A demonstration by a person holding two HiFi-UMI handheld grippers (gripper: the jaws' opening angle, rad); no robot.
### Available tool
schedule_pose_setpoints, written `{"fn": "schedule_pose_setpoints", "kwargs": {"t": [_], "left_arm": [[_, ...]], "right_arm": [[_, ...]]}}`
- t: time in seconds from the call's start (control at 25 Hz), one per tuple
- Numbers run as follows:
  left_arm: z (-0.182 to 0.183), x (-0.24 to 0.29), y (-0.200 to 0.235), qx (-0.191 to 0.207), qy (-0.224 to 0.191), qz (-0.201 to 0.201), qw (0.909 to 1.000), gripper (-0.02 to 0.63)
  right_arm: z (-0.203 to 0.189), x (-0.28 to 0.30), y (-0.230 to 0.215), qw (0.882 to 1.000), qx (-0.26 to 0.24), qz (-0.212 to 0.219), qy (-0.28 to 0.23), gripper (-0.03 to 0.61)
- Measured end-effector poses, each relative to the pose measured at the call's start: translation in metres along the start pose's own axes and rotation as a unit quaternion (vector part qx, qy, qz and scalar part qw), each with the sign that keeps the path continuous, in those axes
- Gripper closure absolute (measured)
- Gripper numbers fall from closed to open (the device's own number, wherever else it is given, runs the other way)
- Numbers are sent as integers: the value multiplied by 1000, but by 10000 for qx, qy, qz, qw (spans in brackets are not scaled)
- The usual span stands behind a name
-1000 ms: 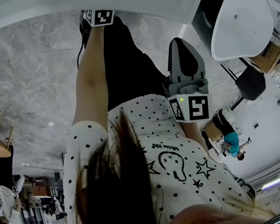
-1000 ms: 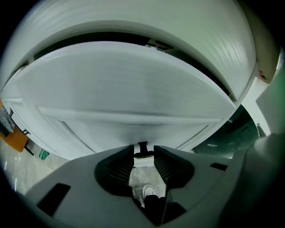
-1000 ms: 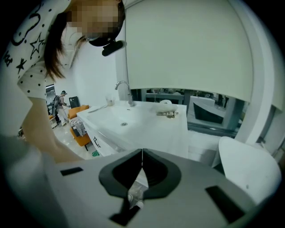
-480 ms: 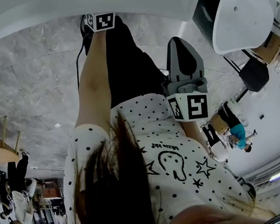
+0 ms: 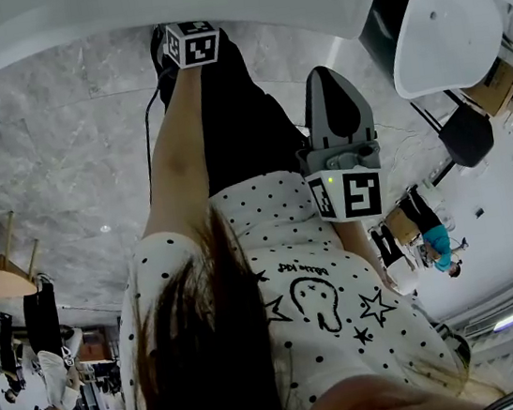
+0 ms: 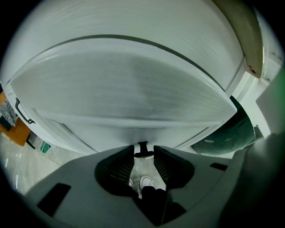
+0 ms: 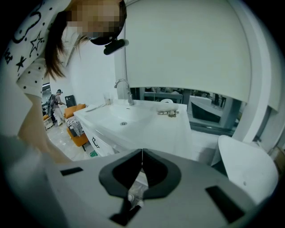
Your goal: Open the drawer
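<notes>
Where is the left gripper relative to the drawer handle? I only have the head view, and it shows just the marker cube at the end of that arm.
Observer: In the left gripper view, the left gripper has a small black handle right at its tips, on a white drawer front.
Operator: Clamped on it?
Observer: No. The jaws stand apart, not closed on the handle.
Operator: Right gripper?
Observer: The right gripper has its jaws together with nothing between them. It points toward a sink counter with a faucet.
</notes>
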State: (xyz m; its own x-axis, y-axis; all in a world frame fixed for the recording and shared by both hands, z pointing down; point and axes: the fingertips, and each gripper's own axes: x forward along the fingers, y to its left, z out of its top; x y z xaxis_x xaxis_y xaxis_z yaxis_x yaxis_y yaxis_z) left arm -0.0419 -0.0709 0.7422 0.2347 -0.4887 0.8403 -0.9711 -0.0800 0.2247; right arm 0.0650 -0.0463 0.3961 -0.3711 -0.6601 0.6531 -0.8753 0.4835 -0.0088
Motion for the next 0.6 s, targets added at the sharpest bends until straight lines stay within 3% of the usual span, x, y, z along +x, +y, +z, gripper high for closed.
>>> {"fn": "schedule_pose_setpoints", "kwargs": {"t": [0.6], "left_arm": [[-29, -13, -3, -4, 112, -95, 9999, 474]], "right_arm": [[-3, 0, 13, 10000, -10, 12, 7, 563]]}}
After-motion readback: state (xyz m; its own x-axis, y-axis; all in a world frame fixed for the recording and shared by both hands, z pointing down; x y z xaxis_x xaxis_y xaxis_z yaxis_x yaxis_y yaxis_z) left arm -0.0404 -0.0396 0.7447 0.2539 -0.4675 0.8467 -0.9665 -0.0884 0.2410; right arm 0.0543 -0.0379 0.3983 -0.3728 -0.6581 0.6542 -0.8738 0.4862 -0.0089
